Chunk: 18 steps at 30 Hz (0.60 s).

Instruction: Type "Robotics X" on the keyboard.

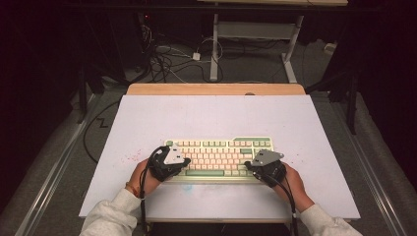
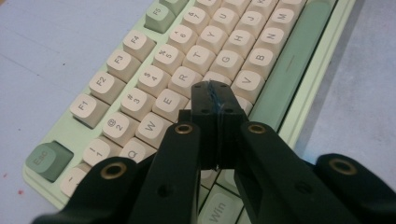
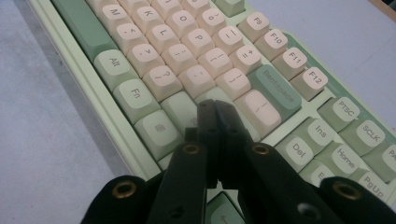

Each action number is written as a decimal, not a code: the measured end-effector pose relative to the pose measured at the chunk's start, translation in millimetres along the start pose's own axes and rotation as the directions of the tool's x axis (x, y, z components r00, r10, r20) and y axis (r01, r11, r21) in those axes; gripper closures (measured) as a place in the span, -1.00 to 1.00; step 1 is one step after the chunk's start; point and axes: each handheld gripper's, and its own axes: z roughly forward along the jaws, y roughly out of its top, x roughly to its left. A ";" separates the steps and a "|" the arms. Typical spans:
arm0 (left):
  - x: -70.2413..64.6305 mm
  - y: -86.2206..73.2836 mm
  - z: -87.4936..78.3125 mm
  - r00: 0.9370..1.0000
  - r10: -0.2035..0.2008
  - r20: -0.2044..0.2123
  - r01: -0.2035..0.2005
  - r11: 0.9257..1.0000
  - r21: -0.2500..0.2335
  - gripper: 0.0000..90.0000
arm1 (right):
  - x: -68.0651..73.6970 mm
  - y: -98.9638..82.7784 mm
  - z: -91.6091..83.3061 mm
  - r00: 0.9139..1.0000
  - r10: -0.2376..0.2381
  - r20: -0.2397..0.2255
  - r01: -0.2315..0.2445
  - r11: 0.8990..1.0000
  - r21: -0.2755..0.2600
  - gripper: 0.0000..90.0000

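Keyboard (image 1: 219, 158): we see a pale-green case with rounded cream keycaps, mid-table | left gripper (image 2: 215, 100): black jaws clenched, empty, over left keys | right gripper (image 3: 215, 114): clenched, empty, over right keys

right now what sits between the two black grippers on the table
In the high view, the middle of the pale green keyboard with cream keys spans the gap between the left gripper and the right gripper, including its long green space bar.
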 end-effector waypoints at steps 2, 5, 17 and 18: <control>0.6 -0.2 -1.2 1.000 0.000 -0.013 -0.001 1.000 -0.006 0.94 | -1.5 -0.9 -0.7 1.000 0.012 -0.015 -0.012 1.000 -0.010 1.00; 1.8 -0.1 -3.6 1.000 -0.011 -0.027 0.010 1.000 -0.029 0.94 | -4.7 -0.3 -5.1 1.000 0.023 -0.017 -0.024 0.999 -0.034 1.00; 0.6 1.2 -10.1 0.996 0.003 -0.085 -0.010 0.997 -0.080 0.85 | -4.0 3.2 -14.9 1.000 0.014 0.017 -0.013 0.996 -0.088 0.93; 0.1 1.3 -10.5 0.996 0.003 -0.086 -0.010 0.996 -0.088 0.85 | -4.3 3.3 -15.7 1.000 0.015 0.016 -0.013 0.995 -0.096 0.91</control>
